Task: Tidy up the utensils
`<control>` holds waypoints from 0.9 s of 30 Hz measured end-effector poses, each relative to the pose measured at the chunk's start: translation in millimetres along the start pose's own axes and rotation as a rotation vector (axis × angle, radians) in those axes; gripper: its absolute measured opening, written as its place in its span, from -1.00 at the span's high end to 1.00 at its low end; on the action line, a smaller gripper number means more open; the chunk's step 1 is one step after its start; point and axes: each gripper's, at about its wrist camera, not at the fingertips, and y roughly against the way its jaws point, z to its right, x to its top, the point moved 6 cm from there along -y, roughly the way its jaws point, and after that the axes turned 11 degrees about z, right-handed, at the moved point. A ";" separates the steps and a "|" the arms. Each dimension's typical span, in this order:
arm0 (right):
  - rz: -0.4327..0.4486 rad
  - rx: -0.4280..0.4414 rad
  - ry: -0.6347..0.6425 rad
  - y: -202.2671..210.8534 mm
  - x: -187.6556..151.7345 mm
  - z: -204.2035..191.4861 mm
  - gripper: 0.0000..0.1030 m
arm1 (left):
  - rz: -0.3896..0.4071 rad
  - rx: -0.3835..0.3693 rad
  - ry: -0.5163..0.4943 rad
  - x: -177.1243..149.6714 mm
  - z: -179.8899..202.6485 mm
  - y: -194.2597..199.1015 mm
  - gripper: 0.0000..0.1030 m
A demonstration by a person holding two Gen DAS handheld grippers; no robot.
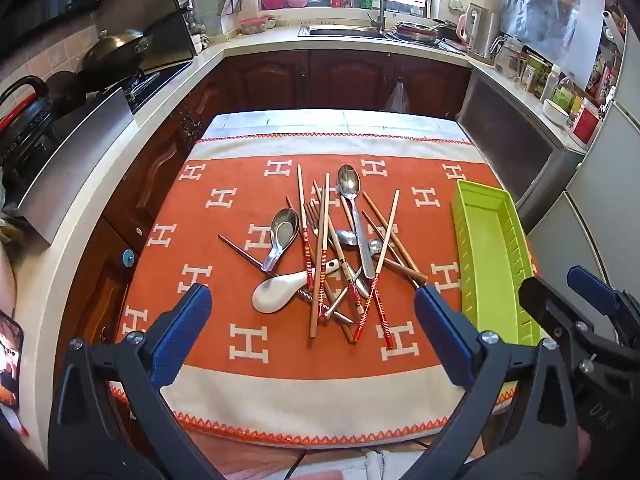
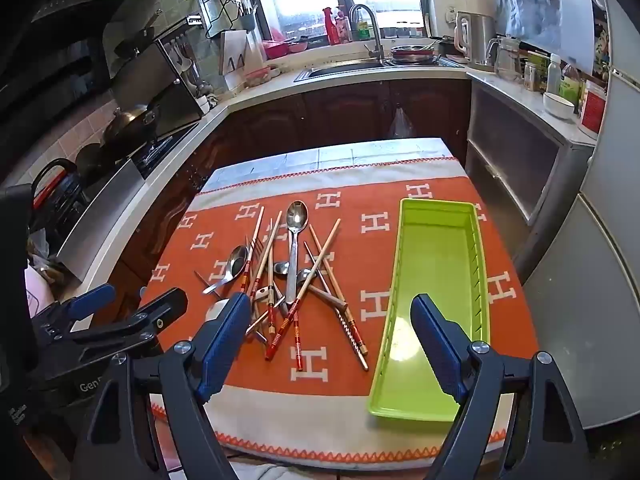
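Observation:
A tangled pile of utensils (image 1: 332,256) lies mid-table on an orange cloth (image 1: 224,264) patterned with white H shapes: several wooden and red-banded chopsticks, a large metal spoon (image 1: 349,184), a steel soup spoon (image 1: 282,228), a white ceramic spoon (image 1: 276,292) and a fork (image 1: 312,214). To its right stands a long green tray (image 1: 488,248) with nothing in it. My left gripper (image 1: 312,290) hovers open above the near end of the pile. My right gripper (image 2: 330,300) is open too, spanning the pile (image 2: 296,280) and the tray (image 2: 436,272). Neither holds anything.
Kitchen counters surround the table: a stove with a wok (image 1: 116,50) on the left, a sink with a tap (image 1: 374,0) at the back, a steel cabinet (image 1: 516,140) and a fridge on the right. A phone (image 1: 8,360) sits at the left edge.

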 end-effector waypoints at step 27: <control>-0.064 0.002 -0.014 -23.9 -15.4 3.1 -0.61 | -0.051 0.009 -0.034 -15.7 9.3 -9.9 -0.75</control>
